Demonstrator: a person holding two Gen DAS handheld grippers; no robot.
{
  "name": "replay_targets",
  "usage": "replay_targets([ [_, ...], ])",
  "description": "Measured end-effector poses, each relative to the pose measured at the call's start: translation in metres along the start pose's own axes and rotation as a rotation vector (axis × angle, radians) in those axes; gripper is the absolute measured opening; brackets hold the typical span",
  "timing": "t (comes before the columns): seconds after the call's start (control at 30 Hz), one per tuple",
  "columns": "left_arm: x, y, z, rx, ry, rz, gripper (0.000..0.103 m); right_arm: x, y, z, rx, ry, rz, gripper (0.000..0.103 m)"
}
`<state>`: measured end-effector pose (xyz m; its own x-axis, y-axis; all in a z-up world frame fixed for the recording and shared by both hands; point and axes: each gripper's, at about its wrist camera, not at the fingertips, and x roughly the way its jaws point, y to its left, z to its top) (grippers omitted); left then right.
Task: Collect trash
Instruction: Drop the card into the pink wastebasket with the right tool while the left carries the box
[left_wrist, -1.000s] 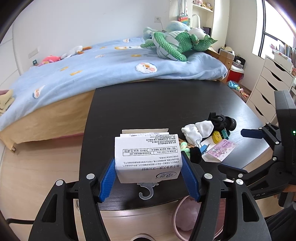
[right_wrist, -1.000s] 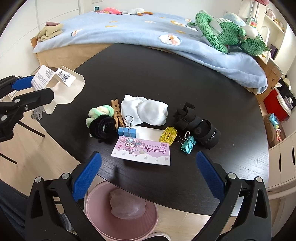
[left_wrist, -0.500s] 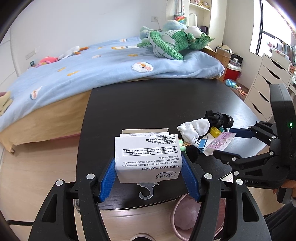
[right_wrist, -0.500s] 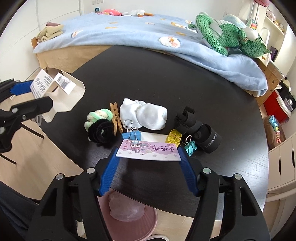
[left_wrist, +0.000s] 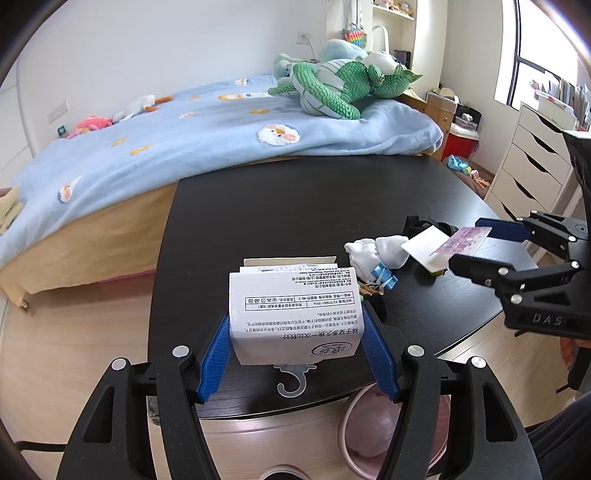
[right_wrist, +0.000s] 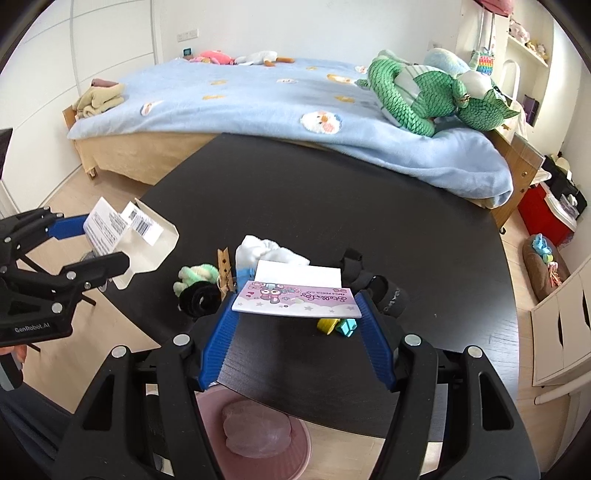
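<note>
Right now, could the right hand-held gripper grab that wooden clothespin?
Probably not: the right hand-held gripper is already shut on the pink card, so nothing else fits; the clothespin itself lies unobstructed.

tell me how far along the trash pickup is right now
Done: a crumpled wad already lies in the pink bin. In hand: the left gripper clamps the white printed card packaging; the right gripper holds the purple card above the table. Left: dropping both into the bin.
</note>
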<state>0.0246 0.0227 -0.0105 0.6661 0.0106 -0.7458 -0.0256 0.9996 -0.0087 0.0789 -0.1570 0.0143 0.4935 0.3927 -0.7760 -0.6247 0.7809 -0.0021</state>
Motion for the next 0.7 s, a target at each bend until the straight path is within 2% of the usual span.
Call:
replay_targets([
  [0.2, -0.015, -0.013, 0.002, 0.032, -0.024, -0.004, 0.063, -0.015, -0.007, -0.004, 0.003, -0.004, -0.012, 0.064],
  [0.4, -0.030, -0.037, -0.007, 0.096, -0.011, -0.032, 0.063, -0.045, -0.010, -0.013, -0.006, -0.031, -0.009, 0.064],
  [0.7, -0.057, -0.066, -0.031, 0.132, -0.019, -0.085, 0.063, -0.082, -0.001, -0.050, -0.027, -0.044, 0.034, 0.064],
])
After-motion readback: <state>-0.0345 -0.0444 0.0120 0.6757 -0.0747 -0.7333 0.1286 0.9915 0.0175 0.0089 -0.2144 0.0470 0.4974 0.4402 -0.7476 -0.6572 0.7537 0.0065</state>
